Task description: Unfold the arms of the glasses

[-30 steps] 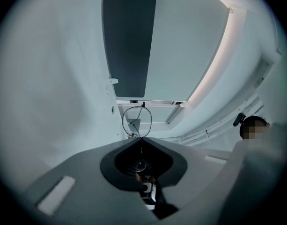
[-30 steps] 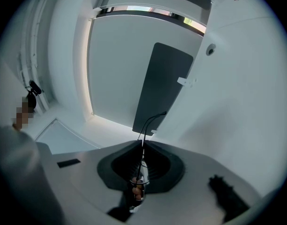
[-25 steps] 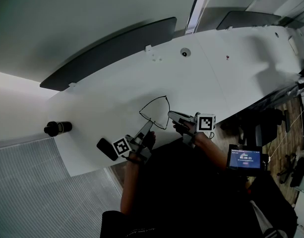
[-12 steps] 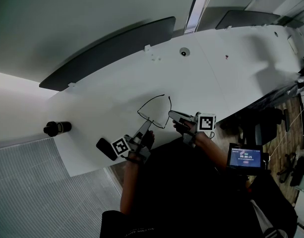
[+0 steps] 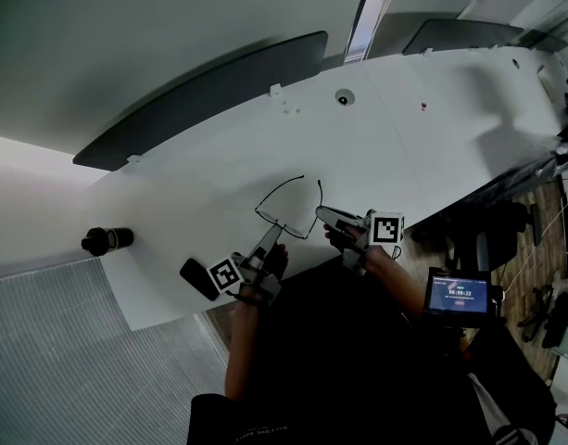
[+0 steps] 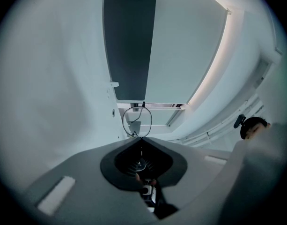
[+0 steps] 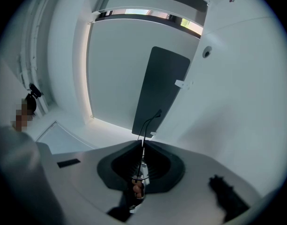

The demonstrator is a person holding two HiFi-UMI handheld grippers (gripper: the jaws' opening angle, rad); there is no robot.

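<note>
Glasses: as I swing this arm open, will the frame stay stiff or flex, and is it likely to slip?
Likely flexible: the glasses are thin wire, and the arm bows away from the right gripper. They are probably very light, so little force should be needed. The left gripper pinches them only at one edge, so they might pivot or slip.

The head camera looks steeply down from above the person onto a white table (image 5: 432, 128). It is far enough away to take in most of the tabletop and both forearms. The camera on the left gripper (image 5: 276, 233) sits just behind its jaws and looks level across the table, very near the glasses (image 5: 288, 207). The camera on the right gripper (image 5: 321, 214) does likewise from the other side. All three views share the glasses and the dark panel (image 5: 200, 95) beyond the table's far edge.
</note>
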